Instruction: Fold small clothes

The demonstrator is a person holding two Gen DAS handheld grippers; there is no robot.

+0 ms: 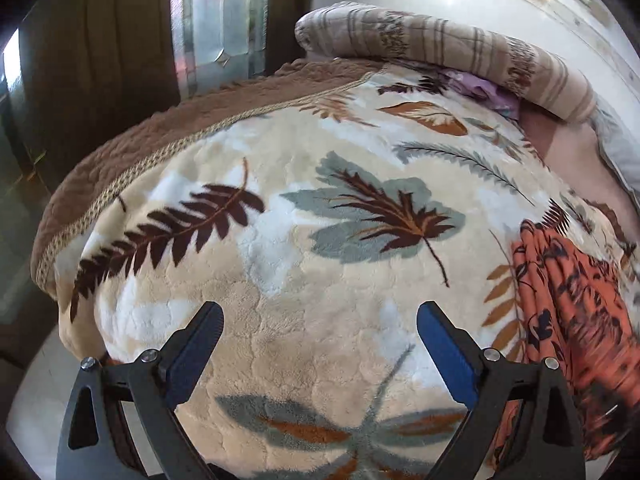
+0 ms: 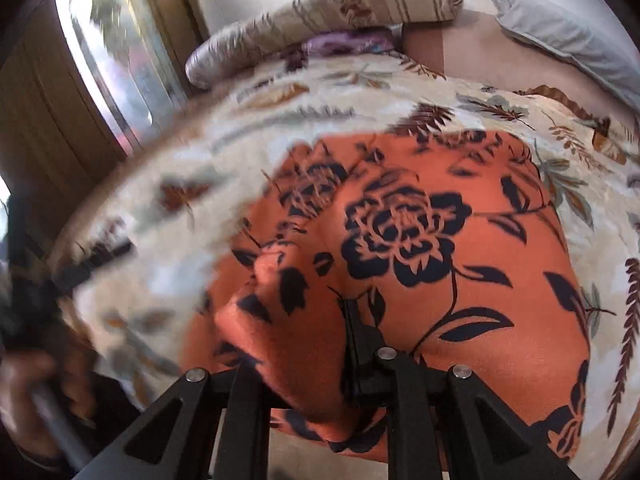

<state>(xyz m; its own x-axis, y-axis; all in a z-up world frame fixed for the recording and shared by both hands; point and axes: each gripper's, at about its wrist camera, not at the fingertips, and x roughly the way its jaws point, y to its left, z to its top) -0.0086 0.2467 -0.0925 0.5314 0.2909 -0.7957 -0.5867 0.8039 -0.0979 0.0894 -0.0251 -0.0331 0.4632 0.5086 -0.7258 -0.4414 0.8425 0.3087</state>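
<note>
Two grippers are at work, and only one has cloth in it. The right gripper [image 2: 352,320] is closed on a bunched near edge of the orange garment [image 2: 420,240], while the left gripper [image 1: 320,332] hangs over bare blanket [image 1: 280,272] with its blue-padded fingers [image 1: 444,344] spread wide and nothing between them.

To do this step well, I would keep the right pinch firm and low, then bring the left gripper across to the garment's free near corner, so that the edge can be lifted evenly by both ends. Pulling with one side alone would likely drag the fabric into a rope rather than a flat fold.

That garment is thin, orange-red cloth printed with dark roses and leaves. It lies toward the right side of the bed, near the front edge, spread fairly flat in its far part and rumpled into a ridge where the right gripper holds it. Motion blur in the right wrist view makes it hard to tell whether it is one layer or already doubled. A rolled striped quilt [image 1: 440,44] lies along the far edge.
</note>
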